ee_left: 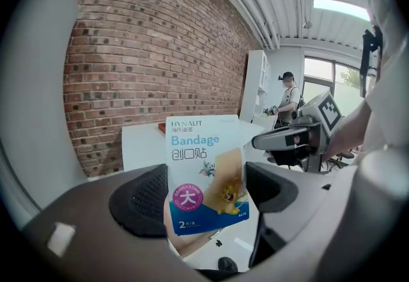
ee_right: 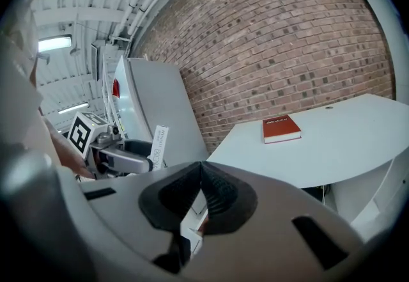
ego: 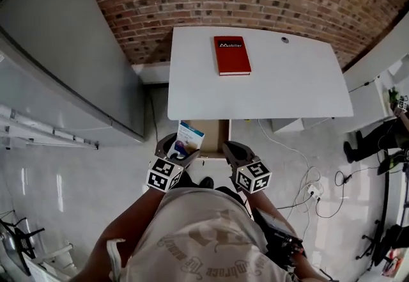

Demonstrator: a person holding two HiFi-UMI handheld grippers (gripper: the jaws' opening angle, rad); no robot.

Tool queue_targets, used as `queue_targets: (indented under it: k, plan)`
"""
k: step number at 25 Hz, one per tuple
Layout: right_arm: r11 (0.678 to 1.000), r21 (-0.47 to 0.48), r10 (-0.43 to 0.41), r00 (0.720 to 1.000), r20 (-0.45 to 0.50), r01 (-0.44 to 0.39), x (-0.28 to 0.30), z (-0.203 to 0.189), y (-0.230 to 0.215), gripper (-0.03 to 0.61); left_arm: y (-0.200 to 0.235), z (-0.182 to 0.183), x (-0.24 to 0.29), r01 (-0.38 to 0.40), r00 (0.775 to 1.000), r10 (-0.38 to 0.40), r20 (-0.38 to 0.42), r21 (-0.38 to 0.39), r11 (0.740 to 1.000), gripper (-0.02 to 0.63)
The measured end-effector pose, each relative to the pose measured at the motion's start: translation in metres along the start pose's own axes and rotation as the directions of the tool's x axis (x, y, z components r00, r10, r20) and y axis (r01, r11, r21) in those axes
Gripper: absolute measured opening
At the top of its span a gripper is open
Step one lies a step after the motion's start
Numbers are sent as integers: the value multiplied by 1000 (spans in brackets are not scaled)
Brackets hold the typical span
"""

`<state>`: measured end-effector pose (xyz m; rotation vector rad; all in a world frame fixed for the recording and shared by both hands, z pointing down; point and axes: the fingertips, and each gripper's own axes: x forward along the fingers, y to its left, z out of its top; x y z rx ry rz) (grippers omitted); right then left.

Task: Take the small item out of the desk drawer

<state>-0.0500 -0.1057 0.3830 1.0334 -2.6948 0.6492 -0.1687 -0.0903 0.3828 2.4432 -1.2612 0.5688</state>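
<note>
Head view: shows left hand-held gripper pinching bandage pack, upright over open drawer at surface edge. Left gripper view: shows jaws clamped on pack. Right gripper view: shows right hand-held gripper pressed together, empty.

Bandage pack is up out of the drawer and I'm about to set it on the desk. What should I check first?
1. Left tool has the bandage pack: ok, the pack stands between its jaws.
2. Pack clear of the drawer: ok, it is held above the drawer in the head view.
3. Room on the desk: ok, there is a wide bare area in front of the red book.
4. Right tool free: ok, its jaws are together with nothing between them.
5. Drawer closed: not ok, it is open.
6. Grip firm enough: cannot tell.
</note>
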Motion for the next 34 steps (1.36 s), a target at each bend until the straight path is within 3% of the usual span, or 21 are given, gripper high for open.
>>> queue_targets:
  k: [10, 34]
  plan:
    - [995, -101, 18, 999, 35, -14, -8, 15, 24, 5, -5, 12, -32, -6, 999, 7, 52, -27, 1000, 383]
    - [999, -39, -6, 1000, 30, 7, -35, -5, 8, 5, -29, -11, -22, -15, 1000, 15, 6, -57, 998, 383]
